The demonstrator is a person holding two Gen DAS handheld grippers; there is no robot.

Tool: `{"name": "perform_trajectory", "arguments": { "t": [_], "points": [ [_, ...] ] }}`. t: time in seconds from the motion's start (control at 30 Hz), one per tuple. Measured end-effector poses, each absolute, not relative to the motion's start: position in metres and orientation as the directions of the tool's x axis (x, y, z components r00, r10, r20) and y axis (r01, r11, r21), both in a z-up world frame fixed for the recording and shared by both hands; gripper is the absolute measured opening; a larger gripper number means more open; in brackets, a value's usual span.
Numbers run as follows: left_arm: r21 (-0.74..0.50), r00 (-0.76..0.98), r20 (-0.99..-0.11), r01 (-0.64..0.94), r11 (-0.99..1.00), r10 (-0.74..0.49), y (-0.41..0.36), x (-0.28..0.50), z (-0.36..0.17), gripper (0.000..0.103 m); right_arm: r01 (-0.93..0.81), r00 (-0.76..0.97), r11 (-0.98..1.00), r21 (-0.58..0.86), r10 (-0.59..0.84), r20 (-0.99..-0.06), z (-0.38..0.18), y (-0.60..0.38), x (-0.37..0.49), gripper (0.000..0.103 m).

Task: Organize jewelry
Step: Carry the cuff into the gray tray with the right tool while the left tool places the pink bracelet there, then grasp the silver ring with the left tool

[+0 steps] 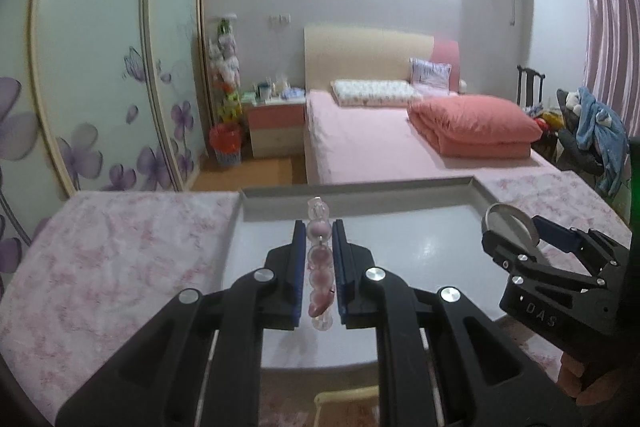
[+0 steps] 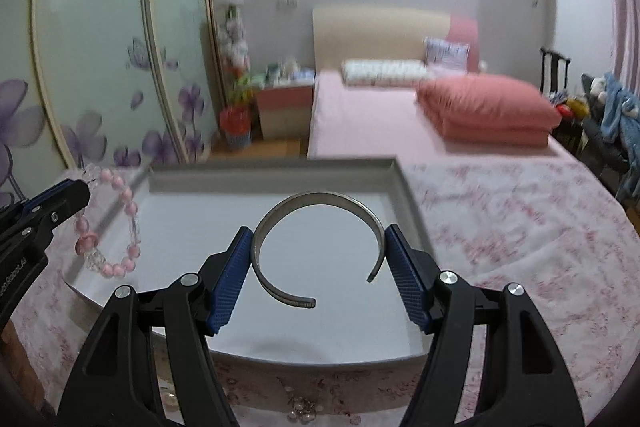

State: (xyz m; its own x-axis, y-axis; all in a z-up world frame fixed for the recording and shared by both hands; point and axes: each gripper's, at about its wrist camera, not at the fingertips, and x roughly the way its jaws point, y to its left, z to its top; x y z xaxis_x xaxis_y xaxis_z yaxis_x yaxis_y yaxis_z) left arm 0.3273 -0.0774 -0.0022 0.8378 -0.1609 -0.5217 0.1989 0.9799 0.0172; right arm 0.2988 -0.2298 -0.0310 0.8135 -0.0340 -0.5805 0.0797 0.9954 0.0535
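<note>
1. Plainly, both pieces of jewelry were held above the grey tray (image 2: 404,195), which lay on the flowered cloth of the bench (image 2: 520,227).
2. The left gripper (image 1: 318,267) was seen nearly closed on a pink beaded bracelet (image 1: 319,259); in its own view the beads ran in a line between the blue pads, edge-on, away from the camera.
3. In the right wrist view the same bracelet (image 2: 116,227) was shown as a hanging loop, pinched at its top, over the tray's near left edge.
4. The right gripper (image 2: 320,267) was clamped across a silver open cuff bangle (image 2: 320,199), each pad pressed against one outer side of it.
5. The cuff was held roughly flat, with its opening turned back toward the camera and slightly to the right; its closed curve pointed toward the tray's far wall.
6. The deciding relation was judged to be this: the tray floor lay directly beneath and ahead of both grippers, the cuff over the middle and the bracelet over the left part.
7. The two pieces were well apart, so a straight lowering of each was judged feasible without collision.
8. Some clear beads (image 2: 303,407) were seen on the cloth near the tray's front edge.
</note>
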Motion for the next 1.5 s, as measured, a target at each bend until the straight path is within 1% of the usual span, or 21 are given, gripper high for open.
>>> {"name": "perform_trajectory", "arguments": {
  "t": [0.13,0.33,0.37,0.43,0.47,0.67,0.83,0.9,0.97,1.03,1.17,1.37,1.5],
  "points": [
    [-0.014,0.794,-0.579,0.216,0.976,-0.184,-0.083,0.346,-0.019,0.014,0.075,0.759,0.995,0.061,-0.017,-0.651,-0.042,-0.226,0.314,0.067],
    [-0.033,0.772,-0.602,0.230,0.973,-0.203,-0.083,0.362,-0.027,0.014,0.078,0.715,0.995,0.059,-0.015,-0.699,-0.050,-0.226,0.325,0.068],
    [-0.038,0.772,-0.602,0.229,0.973,-0.205,-0.081,0.364,-0.026,0.016,0.076,0.716,0.995,0.061,-0.012,-0.698,-0.049,-0.226,0.323,0.068],
    [-0.055,0.771,-0.601,0.225,0.973,-0.212,-0.077,0.365,-0.024,0.026,0.071,0.724,0.996,0.061,-0.010,-0.689,-0.044,-0.224,0.323,0.073],
    [-0.061,0.774,-0.597,0.218,0.974,-0.211,-0.075,0.365,-0.023,0.031,0.069,0.732,0.996,0.064,-0.007,-0.681,-0.040,-0.225,0.320,0.073],
    [-0.074,0.803,-0.569,0.162,0.984,-0.175,-0.049,0.350,-0.006,0.032,0.059,0.778,0.995,0.075,0.001,-0.629,-0.018,-0.230,0.299,0.073],
    [-0.069,0.822,-0.551,0.128,0.989,-0.145,-0.016,0.321,0.005,0.032,0.044,0.810,0.997,0.061,0.000,-0.586,-0.004,-0.231,0.267,0.073],
    [-0.059,0.828,-0.545,0.117,0.991,-0.130,-0.002,0.304,0.006,0.037,0.032,0.823,0.998,0.055,0.005,-0.568,0.002,-0.228,0.250,0.073],
    [-0.052,0.826,-0.551,0.112,0.992,-0.122,0.009,0.290,0.003,0.038,0.024,0.833,0.999,0.048,0.006,-0.553,0.004,-0.227,0.235,0.073],
    [-0.041,0.812,-0.571,0.117,0.992,-0.119,0.017,0.276,-0.004,0.038,0.014,0.839,0.999,0.043,0.012,-0.544,0.005,-0.225,0.220,0.073],
    [-0.035,0.757,-0.638,0.155,0.987,-0.142,0.025,0.256,-0.026,0.038,-0.003,0.840,0.999,0.048,0.029,-0.542,0.001,-0.223,0.195,0.073],
    [-0.032,0.661,-0.726,0.241,0.970,-0.189,0.013,0.244,-0.053,0.038,-0.010,0.829,0.998,0.059,0.041,-0.558,-0.007,-0.224,0.178,0.073],
    [-0.009,0.623,-0.757,0.290,0.957,-0.195,-0.002,0.239,-0.065,0.038,-0.004,0.827,0.998,0.067,0.041,-0.561,-0.010,-0.228,0.174,0.073]
  ]
}}
